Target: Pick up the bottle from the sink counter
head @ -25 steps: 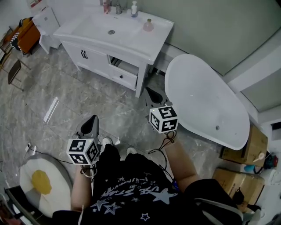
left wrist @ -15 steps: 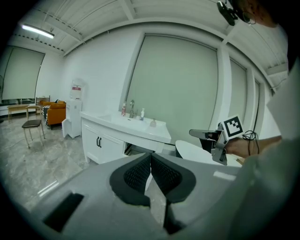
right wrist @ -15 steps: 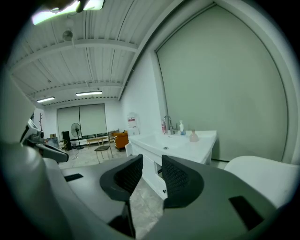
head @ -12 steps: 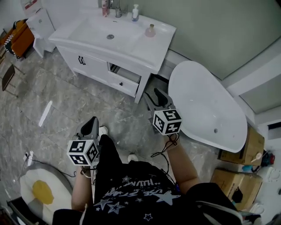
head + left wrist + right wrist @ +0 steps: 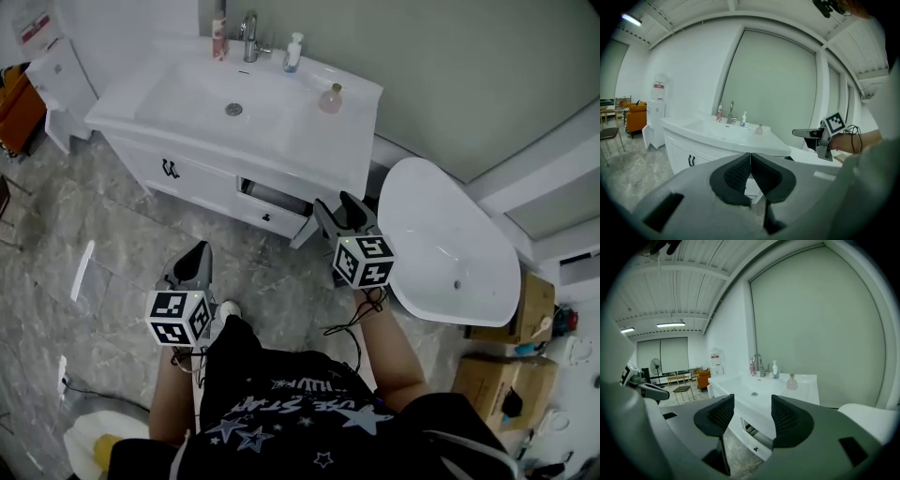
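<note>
Right tongs (image 5: 341,209): jaws opening, nothing between them. Left tongs (image 5: 199,255): closed, empty. Pink round-bellied bottle (image 5: 331,98): upright on white worktop (image 5: 354,136), right of basin (image 5: 197,94), well apart from both tongs. Probably glass: light, slippery, breakable. Best taken at the neck.

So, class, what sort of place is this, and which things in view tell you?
Probably a bathroom, possibly a mock-up: a white vanity with a sink and faucet, small bottles on its counter, and a freestanding bathtub beside it.
</note>
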Tool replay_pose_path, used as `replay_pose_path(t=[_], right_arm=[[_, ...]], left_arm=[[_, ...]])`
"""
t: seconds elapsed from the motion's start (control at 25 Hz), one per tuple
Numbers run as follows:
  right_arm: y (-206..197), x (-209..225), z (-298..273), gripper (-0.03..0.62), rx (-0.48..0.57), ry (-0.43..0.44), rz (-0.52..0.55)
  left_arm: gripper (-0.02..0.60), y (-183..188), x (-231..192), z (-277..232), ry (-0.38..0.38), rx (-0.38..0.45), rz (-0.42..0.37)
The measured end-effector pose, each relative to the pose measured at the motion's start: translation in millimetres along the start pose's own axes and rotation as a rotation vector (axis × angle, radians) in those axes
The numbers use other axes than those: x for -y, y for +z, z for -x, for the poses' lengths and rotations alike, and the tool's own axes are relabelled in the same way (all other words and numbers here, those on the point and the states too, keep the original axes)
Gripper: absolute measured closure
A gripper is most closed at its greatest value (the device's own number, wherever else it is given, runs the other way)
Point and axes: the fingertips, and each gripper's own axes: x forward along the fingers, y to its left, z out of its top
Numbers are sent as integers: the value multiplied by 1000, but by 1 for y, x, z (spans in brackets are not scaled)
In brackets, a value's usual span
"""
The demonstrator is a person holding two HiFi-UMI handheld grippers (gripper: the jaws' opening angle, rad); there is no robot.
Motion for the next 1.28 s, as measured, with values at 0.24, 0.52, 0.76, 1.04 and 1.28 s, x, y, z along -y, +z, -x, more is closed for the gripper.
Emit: replay_pose_path(t=[0.24, 0.52, 0.76, 1.04, 1.28], right_arm=[[31, 4, -49, 359, 1, -118, -8], [22, 10, -66, 359, -51, -208, -26], [23, 42, -78, 359, -41, -257, -53], [44, 88, -133, 359, 26, -248, -98], [75, 130, -190, 359, 52, -212, -93]], left_arm=[[561, 34, -62, -42, -79, -22, -19], [561, 34, -95, -73, -145, -63, -5], [561, 42, -90, -102, -176, -77, -18], [561, 80, -91, -141, -151, -48, -79], [561, 124, -89, -195, -124, -16, -105]])
